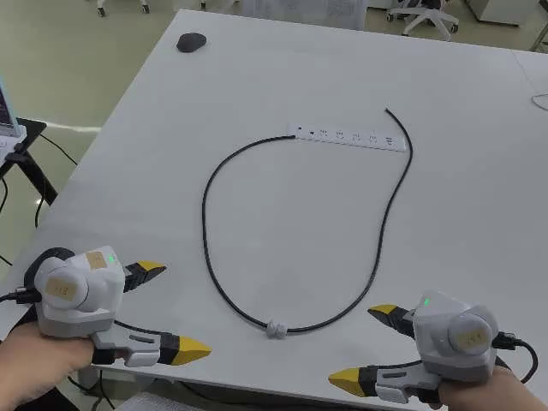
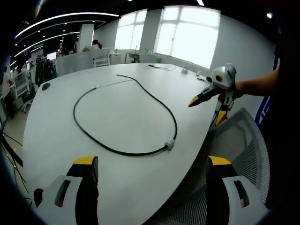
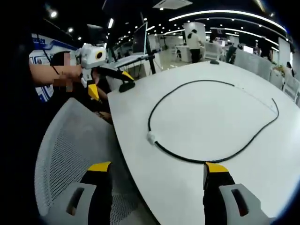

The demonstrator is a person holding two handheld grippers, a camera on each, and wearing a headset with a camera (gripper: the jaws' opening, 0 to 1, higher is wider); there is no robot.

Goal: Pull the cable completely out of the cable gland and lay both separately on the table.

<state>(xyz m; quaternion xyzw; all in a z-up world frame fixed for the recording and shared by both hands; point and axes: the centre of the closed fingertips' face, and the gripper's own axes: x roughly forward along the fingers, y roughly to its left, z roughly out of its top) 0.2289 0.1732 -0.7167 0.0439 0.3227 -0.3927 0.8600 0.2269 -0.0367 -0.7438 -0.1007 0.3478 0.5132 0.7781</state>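
Black looped cable: threaded through small grey plastic gland on white table.
Left gripper: jaws apart, empty.
Right gripper: jaws apart, empty; both flank the gland, likely to pull.

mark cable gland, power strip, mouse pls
cable gland (image 1: 275, 328): head view, middle of its grey body.
power strip (image 1: 347, 137): head view, centre of its top face.
mouse (image 1: 191, 41): head view, middle of its back.

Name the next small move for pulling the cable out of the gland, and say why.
Probably bring the right hand-held gripper forward to close on the cable gland. It and the left hand-held gripper are open, holding nothing; the gland is on the black cable by the table edge, between them.
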